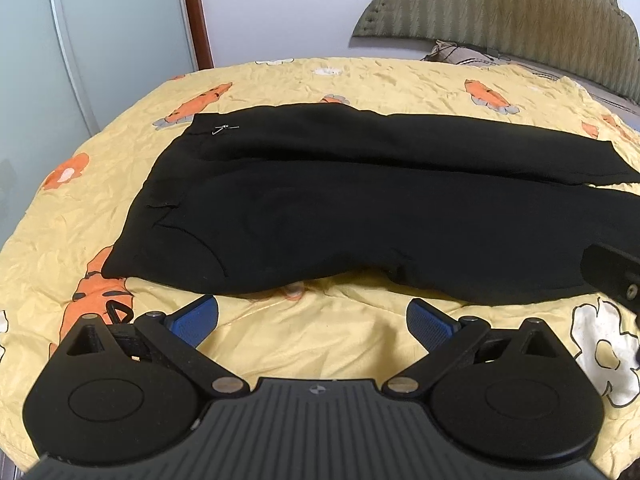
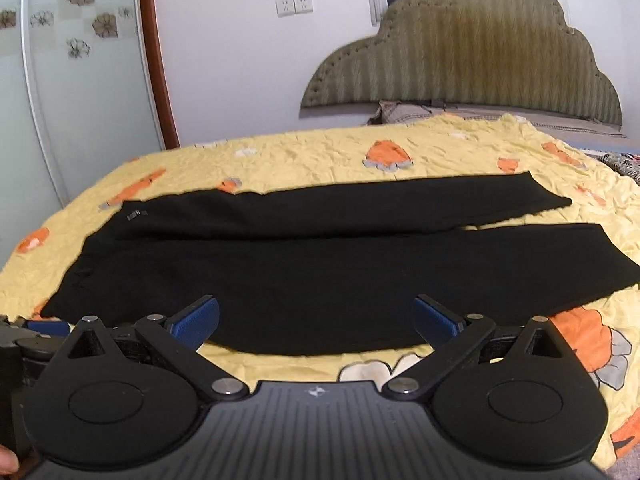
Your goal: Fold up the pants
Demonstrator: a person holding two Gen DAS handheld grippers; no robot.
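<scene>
On the yellow carrot-print bedspread (image 1: 360, 80), black fabric pants (image 1: 340, 208) lie flat—left gripper (image 1: 312, 322) and right gripper (image 2: 316, 322) jaws released (empty); pinch near-side edge, fold evenly.

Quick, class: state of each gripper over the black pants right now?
Left gripper: jaws open, holding nothing, short of the pants.
Right gripper: jaws open, holding nothing, at the pants' near edge.
</scene>
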